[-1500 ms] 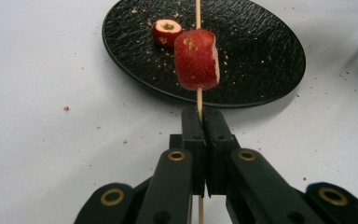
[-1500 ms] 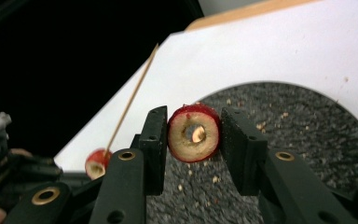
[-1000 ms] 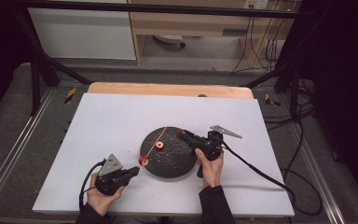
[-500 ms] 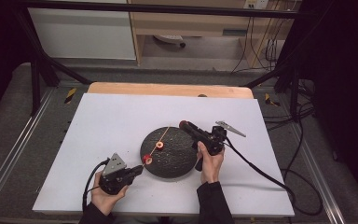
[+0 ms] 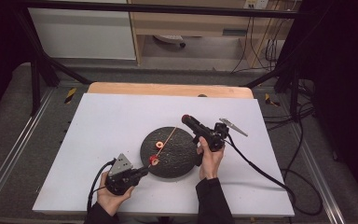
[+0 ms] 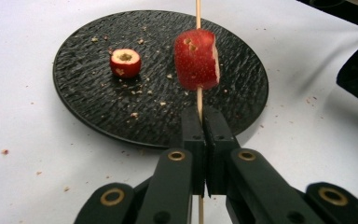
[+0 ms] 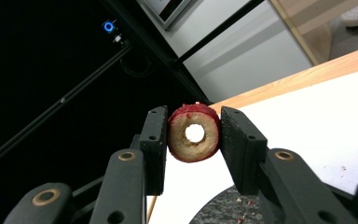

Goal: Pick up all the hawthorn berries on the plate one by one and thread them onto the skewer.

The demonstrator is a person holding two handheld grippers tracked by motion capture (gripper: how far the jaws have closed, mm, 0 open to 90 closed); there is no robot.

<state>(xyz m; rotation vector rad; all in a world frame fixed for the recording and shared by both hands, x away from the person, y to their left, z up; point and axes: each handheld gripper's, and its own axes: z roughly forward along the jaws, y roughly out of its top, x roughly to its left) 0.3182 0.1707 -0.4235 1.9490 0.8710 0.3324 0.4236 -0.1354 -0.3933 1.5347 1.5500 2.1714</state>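
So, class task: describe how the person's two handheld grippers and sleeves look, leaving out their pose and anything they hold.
Both the left gripper and the right gripper are black, each with two flat jaws on arms with brass-coloured pivot rings. Each carries a grey three-cornered plate and trails a black cable. The sleeves are dark.

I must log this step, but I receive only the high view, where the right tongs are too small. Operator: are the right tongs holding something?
Observer: Yes. The right tongs are shut on a red fruit ring with a round hole through its middle.
Operator: And the piece on the skewer near the left tongs, is it whole?
Observer: The skewered piece is a thick red slice with a cut face, above the closed left tongs that pinch the skewer.
Operator: Is the plate clean?
Observer: No. Crumbs lie on the black plate, around a third piece.
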